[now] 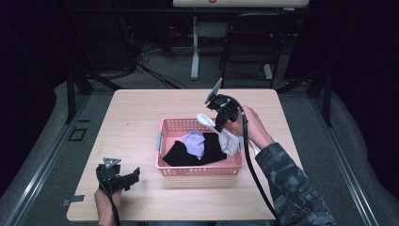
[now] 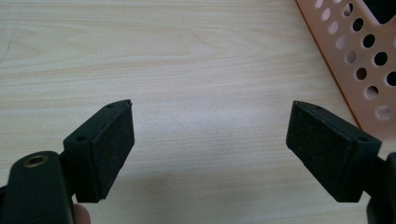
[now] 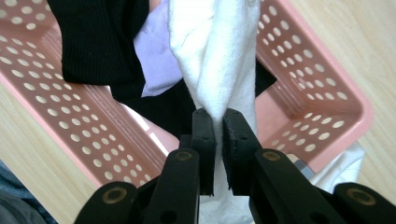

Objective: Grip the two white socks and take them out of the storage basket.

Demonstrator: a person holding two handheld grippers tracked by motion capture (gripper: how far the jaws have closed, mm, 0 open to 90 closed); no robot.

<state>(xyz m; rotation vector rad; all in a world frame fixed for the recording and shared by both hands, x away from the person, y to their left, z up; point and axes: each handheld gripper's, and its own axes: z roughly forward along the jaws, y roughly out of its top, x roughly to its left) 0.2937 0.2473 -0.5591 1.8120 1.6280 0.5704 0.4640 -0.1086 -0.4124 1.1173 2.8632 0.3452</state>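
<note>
Pale wood-grain laminate covers the table (image 1: 141, 122), which fills most of the high view and has dark floor and chair legs beyond its far edge. Near its middle sits the pink perforated basket (image 1: 202, 170), a rectangular plastic tub with a grey handle on its left end; its wall also shows at the upper right of the left gripper view (image 2: 359, 60). Inside the basket lies a black garment (image 1: 176, 153) spread across the bottom, with a crumpled lavender cloth (image 1: 194, 141) on top of it. A white cloth (image 1: 226, 137) hangs partly over the basket's right rim, lifted above the other laundry and drooping down the outer side; in the right gripper view it runs up from the jaws in a bunched fold (image 3: 219, 60) in front of the black and lavender pieces. The right gripper (image 1: 219, 123), held above the basket's right end by a hand in a camouflage sleeve, has its jaws clamped tight on that white fold. The left gripper (image 1: 134, 175) rests low near the table's near left corner, well apart from the basket, its jaws spread wide with bare tabletop between them.
</note>
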